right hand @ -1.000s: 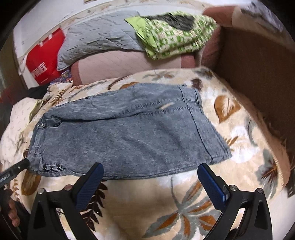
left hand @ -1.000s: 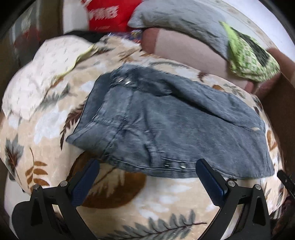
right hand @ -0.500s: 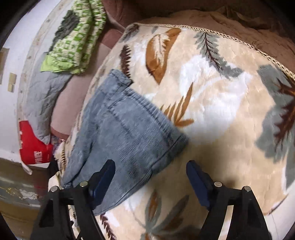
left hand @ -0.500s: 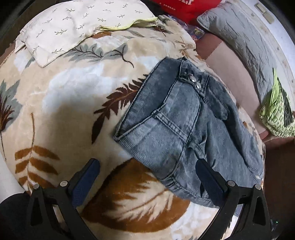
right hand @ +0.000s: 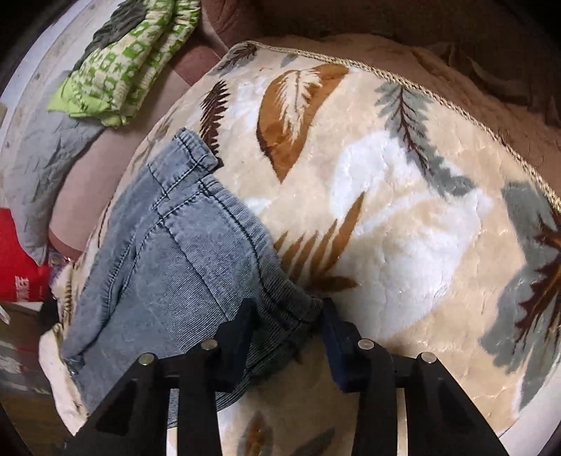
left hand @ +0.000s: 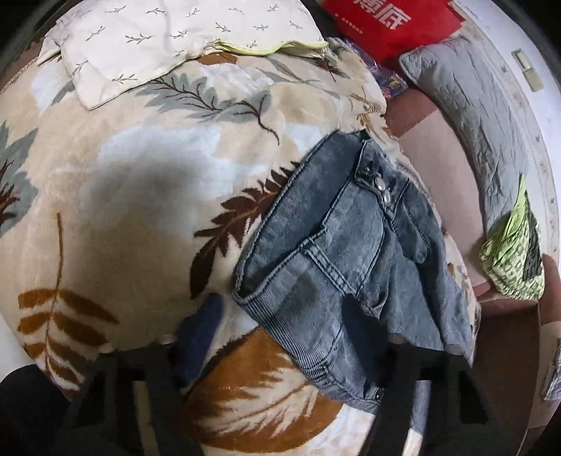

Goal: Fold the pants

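Left wrist view: left gripper (left hand: 305, 336) is smeared by motion blur and its frame is a dark ghost along the bottom edge. The near blue pad shows faintly, while the far finger is mostly lost behind the denim. Its jaws have just been closing and stand half-narrowed. The waistband corner of the grey washed-denim pants (left hand: 350, 263) sits between them, but a strip of blanket shows between the near pad and the cloth, so no clamp yet.

The pants lie flat on the plush cream blanket with brown and grey-green leaf print (left hand: 122, 210). The waist end is at the left gripper, with two metal snap buttons, stitched seams and ribbed waistband visible. The leg end runs off toward the right gripper (right hand: 287, 308).

Right wrist view is sharp. The jaws have just been closing and are narrow, pinching the pants' hem corner. The denim is bunched up between the two dark blue pads and hides the inner face of the left pad. The rest of the pants curves away to lower left, partly cut off behind the black frame.

The blanket is fuzzy, edged with a twisted gold cord (right hand: 403, 80).

Background:
- a cream pillowcase with small sprig print (left hand: 175, 35), cut off at the top
- a red bag with white characters (left hand: 392, 24), only partly in frame
- a grey quilted pillow (left hand: 473, 105), creased
- a folded green-and-white patterned cloth (left hand: 512, 259)
- a pinkish-brown cushion (left hand: 431, 140) under these

The dark shape at lower left of the left view is too dark to identify.
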{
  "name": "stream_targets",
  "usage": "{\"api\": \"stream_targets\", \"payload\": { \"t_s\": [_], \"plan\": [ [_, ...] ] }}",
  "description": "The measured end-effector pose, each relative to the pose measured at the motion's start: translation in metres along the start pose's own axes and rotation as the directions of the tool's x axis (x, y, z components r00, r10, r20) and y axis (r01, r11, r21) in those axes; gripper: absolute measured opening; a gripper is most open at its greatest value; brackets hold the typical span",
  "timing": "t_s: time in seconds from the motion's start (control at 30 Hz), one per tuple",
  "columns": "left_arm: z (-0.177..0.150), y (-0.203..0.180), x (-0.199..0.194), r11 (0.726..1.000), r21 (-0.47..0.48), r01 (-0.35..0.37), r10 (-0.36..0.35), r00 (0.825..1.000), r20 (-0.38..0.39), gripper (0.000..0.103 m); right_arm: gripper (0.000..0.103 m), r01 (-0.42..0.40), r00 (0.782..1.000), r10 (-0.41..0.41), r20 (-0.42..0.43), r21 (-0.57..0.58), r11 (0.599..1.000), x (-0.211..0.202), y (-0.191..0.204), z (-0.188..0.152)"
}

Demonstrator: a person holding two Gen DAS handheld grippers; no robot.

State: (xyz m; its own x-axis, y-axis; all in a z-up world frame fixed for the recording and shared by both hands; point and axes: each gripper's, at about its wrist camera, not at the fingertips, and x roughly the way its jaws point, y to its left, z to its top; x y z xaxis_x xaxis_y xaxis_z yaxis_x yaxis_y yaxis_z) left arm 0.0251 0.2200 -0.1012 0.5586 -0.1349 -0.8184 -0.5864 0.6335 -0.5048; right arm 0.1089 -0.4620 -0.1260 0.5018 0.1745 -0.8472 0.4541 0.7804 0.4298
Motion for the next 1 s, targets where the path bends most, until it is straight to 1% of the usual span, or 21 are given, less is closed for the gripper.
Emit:
{"api": "stream_targets", "payload": {
  "t_s": [0.03,0.07,0.13,0.17,0.2,0.23,0.3,0.33,0.37,0.4,0.43,0.5,0.53,0.6,0.63,0.7,0.77,0.87,0.93,0.97,1.0],
  "plan": [
    [-0.001,-0.003,0.000,1.000,0.010,0.022,-0.022,1.000,-0.014,0.044,0.040,0.001,1.000,-0.001,-0.001,-0.003,1.000,0.001,0.000,0.000],
    [-0.003,-0.005,0.001,0.999,0.018,0.028,-0.028,0.999,-0.029,0.041,0.040,0.003,1.000,-0.003,-0.001,-0.006,1.000,0.001,0.001,0.001],
    [-0.007,-0.010,0.000,0.999,0.050,0.007,-0.005,1.000,-0.027,0.041,0.040,0.005,1.000,-0.005,-0.001,-0.018,1.000,0.001,0.001,0.001],
    [-0.008,-0.012,0.003,0.998,0.066,-0.011,0.012,1.000,-0.020,0.046,0.040,0.005,1.000,-0.005,-0.002,-0.020,1.000,0.002,0.001,0.001],
    [-0.009,-0.011,0.009,0.998,0.062,-0.023,0.025,0.999,-0.044,0.055,0.040,0.004,1.000,-0.004,-0.002,-0.019,1.000,0.002,0.001,0.001],
    [-0.009,-0.011,0.014,0.999,0.050,-0.016,0.019,0.998,-0.065,0.055,0.040,0.002,1.000,-0.002,-0.001,-0.016,1.000,0.002,0.001,0.002],
    [-0.010,-0.015,0.012,0.996,0.078,-0.035,0.038,0.999,-0.038,0.053,0.040,0.002,1.000,-0.002,-0.001,-0.016,1.000,0.000,0.001,-0.001],
    [-0.009,-0.017,0.012,0.995,0.087,-0.041,0.044,0.998,-0.033,0.045,0.040,0.003,1.000,-0.003,-0.002,-0.019,1.000,0.001,0.001,-0.001],
    [-0.007,-0.021,0.013,0.994,0.097,-0.047,0.050,0.998,-0.029,0.017,0.040,0.002,1.000,-0.003,-0.003,-0.020,1.000,0.000,0.002,0.000],
    [-0.004,-0.023,0.012,0.992,0.108,-0.060,0.063,0.998,-0.023,0.005,0.037,0.001,1.000,-0.001,-0.006,-0.025,1.000,0.000,0.003,0.001],
    [-0.001,-0.026,0.009,0.991,0.120,-0.066,0.068,0.998,-0.012,0.005,0.028,-0.004,1.000,0.004,-0.013,-0.030,1.000,-0.001,0.004,0.002],
    [0.003,-0.029,0.002,0.990,0.130,-0.063,0.063,0.998,0.001,0.003,0.022,-0.020,1.000,0.020,-0.013,-0.043,0.999,-0.009,0.007,0.002],
    [0.005,-0.030,-0.002,0.989,0.133,-0.059,0.058,0.998,0.008,0.003,0.021,-0.022,1.000,0.022,0.002,-0.059,0.998,-0.018,0.009,0.001],
    [0.006,-0.033,-0.021,0.989,0.140,-0.053,0.045,0.997,0.061,0.003,0.020,-0.039,0.999,0.041,0.030,-0.087,0.995,-0.037,0.016,0.001],
    [0.006,-0.036,-0.038,0.988,0.150,-0.046,0.030,0.994,0.107,0.003,0.020,-0.049,0.997,0.054,0.049,-0.095,0.994,-0.049,0.018,0.001],
    [0.004,-0.042,-0.062,0.985,0.168,-0.027,0.001,0.988,0.156,0.003,0.020,-0.070,0.994,0.079,0.072,-0.123,0.990,-0.072,0.022,-0.002],
    [-0.001,-0.038,-0.078,0.985,0.172,-0.012,-0.017,0.985,0.169,0.003,0.020,-0.069,0.993,0.082,0.084,-0.140,0.988,-0.087,0.022,-0.007],
    [-0.012,-0.024,-0.083,0.985,0.172,-0.028,0.001,0.988,0.154,0.003,0.021,-0.026,0.997,0.037,0.067,-0.150,0.988,-0.090,0.005,-0.020],
    [-0.021,-0.011,-0.072,0.985,0.163,-0.063,0.046,0.993,0.106,0.005,0.034,0.041,0.999,-0.043,-0.006,-0.162,0.986,-0.064,-0.013,-0.027],
    [-0.023,-0.007,-0.060,0.983,0.169,-0.067,0.056,0.996,0.066,0.005,0.038,0.096,0.993,-0.106,-0.062,-0.147,0.985,-0.045,-0.026,-0.031],
    [-0.025,-0.003,-0.055,0.986,0.155,-0.061,0.056,0.998,0.037,0.005,0.039,0.125,0.987,-0.137,-0.081,-0.139,0.982,-0.037,-0.034,-0.033]
  ]
}}
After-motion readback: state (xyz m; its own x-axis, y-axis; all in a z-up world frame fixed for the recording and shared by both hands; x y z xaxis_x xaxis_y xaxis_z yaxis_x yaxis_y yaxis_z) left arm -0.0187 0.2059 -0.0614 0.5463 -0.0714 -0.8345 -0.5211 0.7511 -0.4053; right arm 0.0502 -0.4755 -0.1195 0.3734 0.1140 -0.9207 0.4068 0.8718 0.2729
